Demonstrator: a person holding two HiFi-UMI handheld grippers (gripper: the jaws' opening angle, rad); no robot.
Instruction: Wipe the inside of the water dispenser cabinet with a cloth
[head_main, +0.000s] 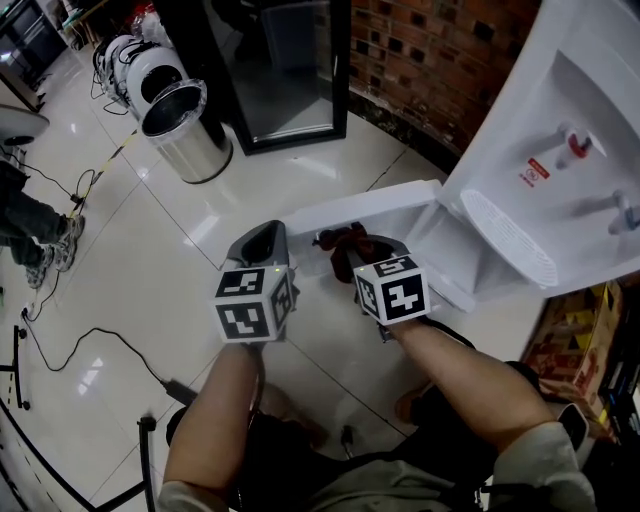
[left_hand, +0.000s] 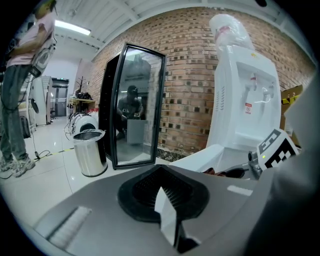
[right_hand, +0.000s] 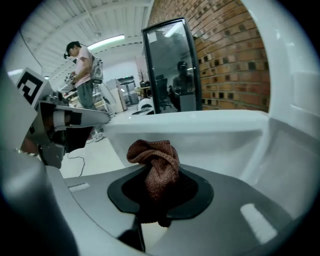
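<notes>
The white water dispenser (head_main: 540, 150) stands at the right, and its low cabinet door (head_main: 365, 212) hangs open toward me. My right gripper (head_main: 350, 250) is just in front of that door, shut on a bunched brown cloth (head_main: 345, 245). In the right gripper view the cloth (right_hand: 155, 160) sticks up out of the gripper (right_hand: 157, 192), with the white door (right_hand: 200, 130) right behind it. My left gripper (head_main: 265, 240) hovers beside it on the left, shut and holding nothing. In the left gripper view the gripper (left_hand: 162, 192) faces the dispenser (left_hand: 240, 100).
A steel waste bin (head_main: 185, 125) and a black-framed glass-door cabinet (head_main: 285, 70) stand on the tiled floor behind, against a brick wall (head_main: 440, 60). A person (head_main: 30, 230) stands at the far left near floor cables (head_main: 80, 340). A cardboard box (head_main: 580, 330) sits by the dispenser.
</notes>
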